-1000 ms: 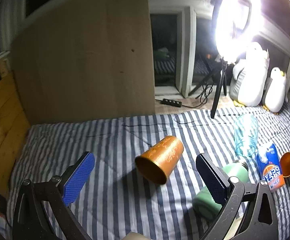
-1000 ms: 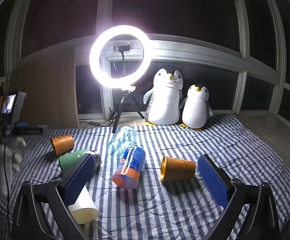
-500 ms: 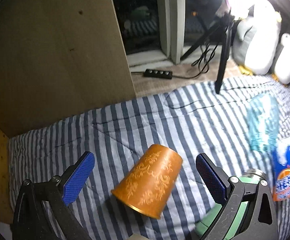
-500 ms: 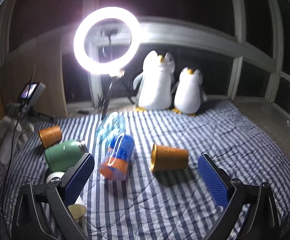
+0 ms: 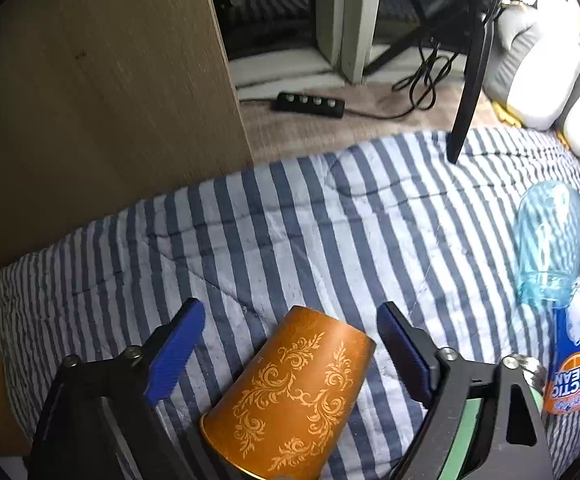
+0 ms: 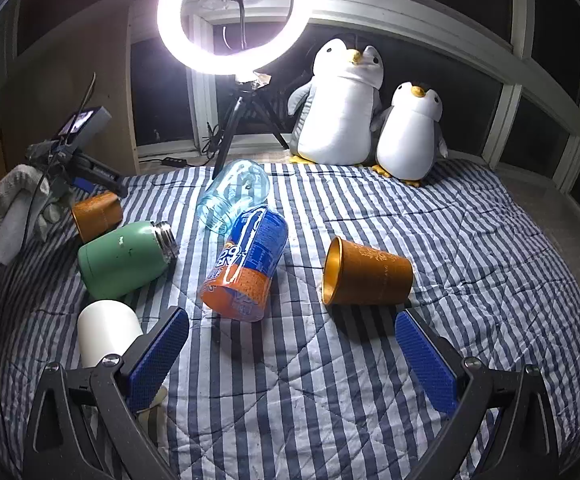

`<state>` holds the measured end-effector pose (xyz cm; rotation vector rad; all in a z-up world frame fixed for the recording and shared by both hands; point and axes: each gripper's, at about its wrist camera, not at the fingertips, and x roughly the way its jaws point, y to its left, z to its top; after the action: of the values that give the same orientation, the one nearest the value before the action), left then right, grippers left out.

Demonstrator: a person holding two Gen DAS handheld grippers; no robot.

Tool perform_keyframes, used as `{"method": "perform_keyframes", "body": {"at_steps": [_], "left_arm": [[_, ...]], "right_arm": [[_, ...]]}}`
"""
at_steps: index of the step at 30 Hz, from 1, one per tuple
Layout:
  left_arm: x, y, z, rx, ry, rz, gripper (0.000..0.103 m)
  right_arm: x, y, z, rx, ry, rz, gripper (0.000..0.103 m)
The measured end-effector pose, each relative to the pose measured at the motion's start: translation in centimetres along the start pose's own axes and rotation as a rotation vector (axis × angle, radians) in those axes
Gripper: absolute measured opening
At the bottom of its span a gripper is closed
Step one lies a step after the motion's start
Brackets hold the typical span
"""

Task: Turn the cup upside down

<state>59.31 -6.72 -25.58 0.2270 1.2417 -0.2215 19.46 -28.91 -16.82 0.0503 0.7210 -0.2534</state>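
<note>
An orange patterned cup [image 5: 294, 392] lies on its side on the striped bedspread, its mouth toward me, between the fingers of my open left gripper [image 5: 290, 344]; neither finger touches it. It also shows in the right wrist view [image 6: 97, 216], at the far left below the left gripper. A second orange cup [image 6: 366, 274] lies on its side with its mouth to the left, just beyond my open, empty right gripper [image 6: 290, 354].
A green flask [image 6: 123, 258], a blue-and-orange cup [image 6: 247, 266], a clear blue cup [image 6: 233, 196] and a white cup [image 6: 105, 330] lie on the bed. Ring light tripod [image 6: 241, 116], two plush penguins [image 6: 342, 104] and a wooden board [image 5: 97, 100] stand behind.
My left gripper has moved forward and down over the patterned cup, which now sits between its fingers. My right gripper has come nearer the second orange cup.
</note>
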Motion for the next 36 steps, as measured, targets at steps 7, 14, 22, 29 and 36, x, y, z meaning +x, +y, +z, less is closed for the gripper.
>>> {"method": "perform_keyframes", "body": {"at_steps": [7,14,22,29,36], "left_arm": [[1.6,0.5,-0.9,-0.020,0.065,-0.039,0.066],[1.7,2.5,-4.4,-0.092,0.094,-0.078,0.061],[0.4,4.4,-10.3,-0.193,0.097,-0.146,0.061],[-1.1,3.7,-16.2,-0.254,0.116,-0.200,0.061],[-2.7,1.4,-22.4,-0.302,0.131,-0.255,0.061]], "right_arm": [[0.8,-0.2,0.3,0.019,0.006,0.015,0.102],[0.7,0.0,0.2,0.015,-0.004,0.038,0.102],[-1.1,1.0,-0.3,-0.003,-0.024,0.068,0.102],[-2.7,2.6,-0.3,-0.041,-0.002,0.103,0.102],[-3.7,4.8,-0.5,-0.070,0.043,0.153,0.102]]}}
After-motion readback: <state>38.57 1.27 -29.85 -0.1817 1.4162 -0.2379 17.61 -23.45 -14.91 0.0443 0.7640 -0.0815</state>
